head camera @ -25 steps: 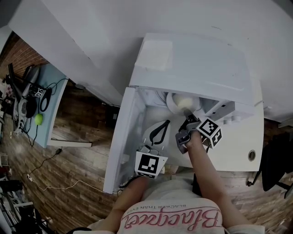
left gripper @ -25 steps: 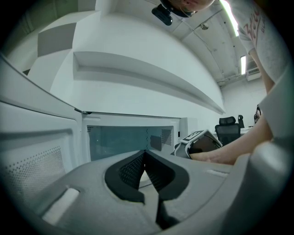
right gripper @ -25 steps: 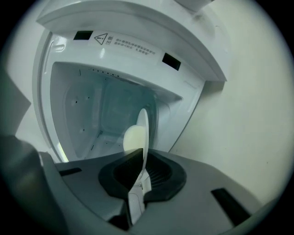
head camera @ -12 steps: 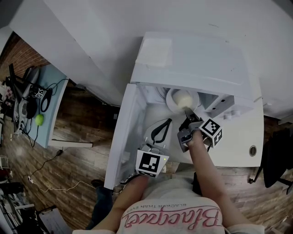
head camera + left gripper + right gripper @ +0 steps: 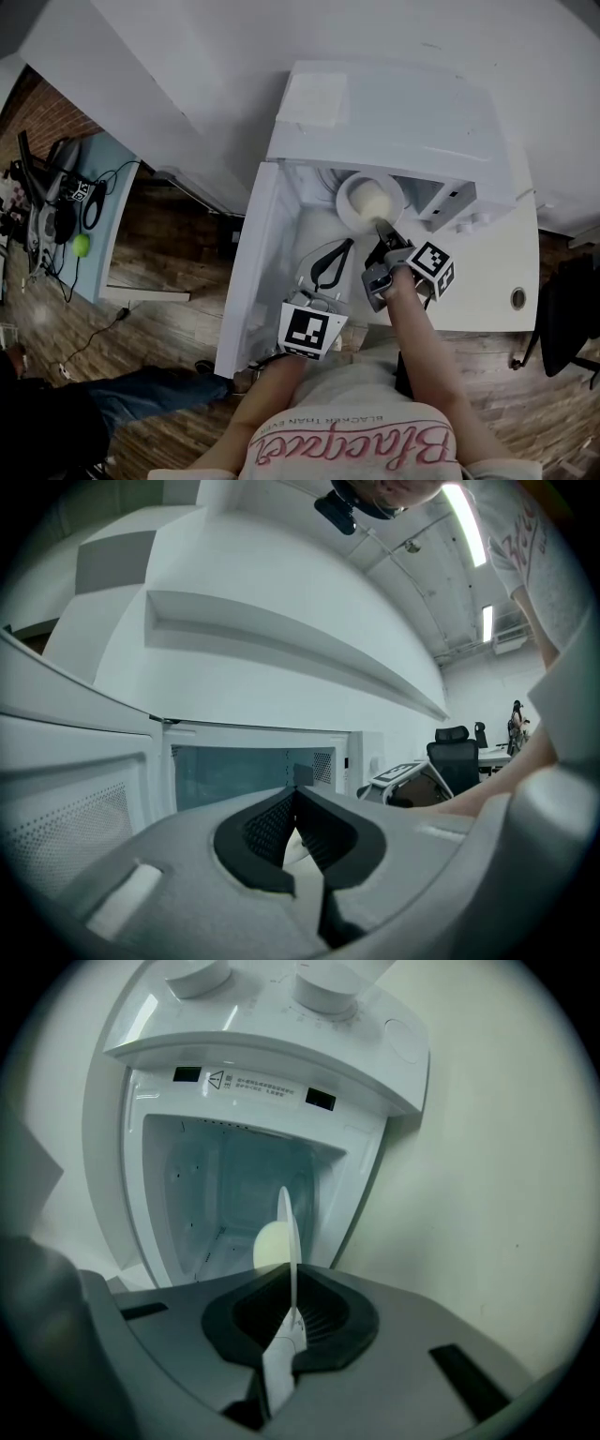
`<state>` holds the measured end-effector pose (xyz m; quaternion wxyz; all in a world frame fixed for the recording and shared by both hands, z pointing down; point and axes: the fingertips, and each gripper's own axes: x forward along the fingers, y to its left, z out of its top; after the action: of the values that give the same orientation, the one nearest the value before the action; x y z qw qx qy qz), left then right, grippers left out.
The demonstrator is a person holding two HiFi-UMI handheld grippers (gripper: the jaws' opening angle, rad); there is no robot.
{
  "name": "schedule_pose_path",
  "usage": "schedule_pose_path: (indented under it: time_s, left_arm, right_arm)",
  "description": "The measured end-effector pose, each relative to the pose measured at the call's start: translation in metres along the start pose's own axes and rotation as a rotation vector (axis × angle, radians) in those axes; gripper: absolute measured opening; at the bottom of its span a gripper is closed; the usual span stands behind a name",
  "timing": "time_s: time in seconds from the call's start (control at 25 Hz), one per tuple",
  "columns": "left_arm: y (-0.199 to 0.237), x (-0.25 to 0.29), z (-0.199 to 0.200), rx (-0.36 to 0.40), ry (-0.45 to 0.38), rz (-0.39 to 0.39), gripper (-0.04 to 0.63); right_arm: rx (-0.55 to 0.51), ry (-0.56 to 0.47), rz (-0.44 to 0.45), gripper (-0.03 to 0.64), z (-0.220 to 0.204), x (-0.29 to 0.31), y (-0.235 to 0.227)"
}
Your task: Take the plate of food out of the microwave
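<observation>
White counter, wooden floor, perhaps office

Three cameras on one white boxy microwave
Head view looks steeply down from above; both gripper views peer close into its open cavity, shared by all.

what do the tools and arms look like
Left tool and right tool: grey bodies, black ribbed pads, each with a white cube bearing black square markers. No sleeves reach the forearms; white shirt with pink script.
</observation>
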<state>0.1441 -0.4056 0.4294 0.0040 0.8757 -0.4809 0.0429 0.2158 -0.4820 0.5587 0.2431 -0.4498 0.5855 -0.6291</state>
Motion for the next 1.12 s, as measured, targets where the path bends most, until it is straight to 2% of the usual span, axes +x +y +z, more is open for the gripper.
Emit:
schedule_pose_path:
  time_s: [0.68,0.88,1.12]
  left_arm:
    - [-0.015,-0.025,0.009,0.001,-0.024,-0.015,0.005]
    - [-0.018,-0.035,0.009,-0.036,-0.044,-0.033,0.005]
    - [-0.017,-0.050,0.013,-0.041,-0.057,-0.042,0.005]
  right_arm:
    - [-0.004,-0.012,0.028,0.020,-0.017,-0.032,0.006]
    - [-0.002,-0.026,0.034,0.020,-0.022,-0.041,0.005]
    - [-0.005,-0.040,0.042,0.020,-0.033,-0.053,0.008]
